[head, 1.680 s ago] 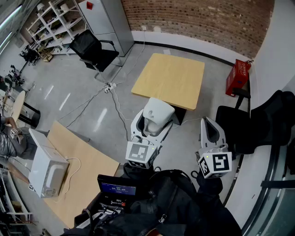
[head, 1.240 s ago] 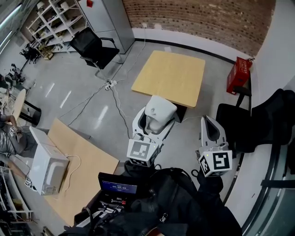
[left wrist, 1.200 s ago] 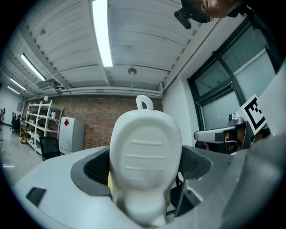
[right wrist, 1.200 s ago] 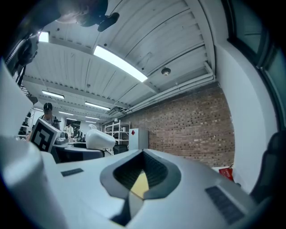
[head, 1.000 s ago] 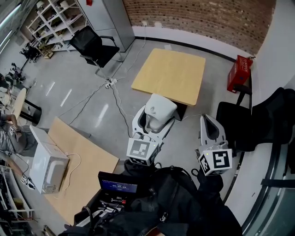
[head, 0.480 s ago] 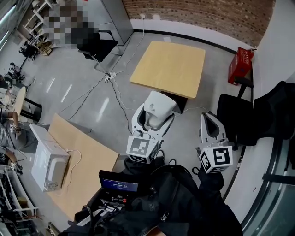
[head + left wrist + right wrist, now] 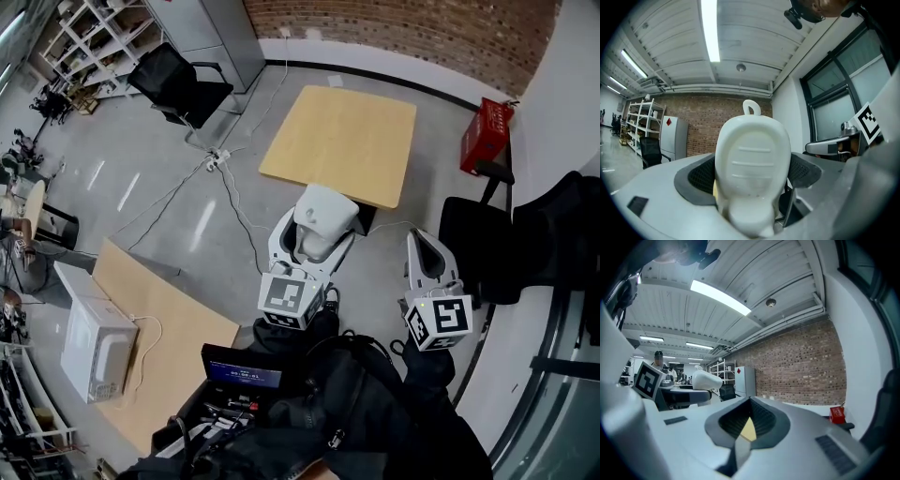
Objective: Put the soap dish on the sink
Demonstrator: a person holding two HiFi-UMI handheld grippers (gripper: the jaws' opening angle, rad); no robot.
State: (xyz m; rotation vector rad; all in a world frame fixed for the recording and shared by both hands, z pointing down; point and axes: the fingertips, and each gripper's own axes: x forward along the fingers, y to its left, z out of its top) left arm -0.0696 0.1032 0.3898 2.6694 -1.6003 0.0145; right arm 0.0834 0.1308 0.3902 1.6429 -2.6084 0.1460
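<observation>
My left gripper point(image 7: 314, 228) is shut on a white soap dish point(image 7: 324, 212), held upright above the floor near a wooden table's front edge. In the left gripper view the soap dish point(image 7: 752, 159) fills the middle between the dark pads point(image 7: 700, 176), its small hanging loop on top. My right gripper point(image 7: 427, 257) hangs to the right, shut with nothing in it; its jaws meet at the tip point(image 7: 748, 422). From the right gripper view the soap dish point(image 7: 708, 379) shows at the left. No sink is in view.
A square wooden table point(image 7: 339, 141) stands ahead. A second table point(image 7: 164, 342) with a white microwave point(image 7: 94, 349) is at the left. Black chairs point(image 7: 478, 246) and a red crate point(image 7: 486, 139) are at the right. Cables point(image 7: 230, 192) trail on the floor.
Both grippers keep nearly the same pose, the left still holding the soap dish. The room has slid a little in the head view as the head moved.
</observation>
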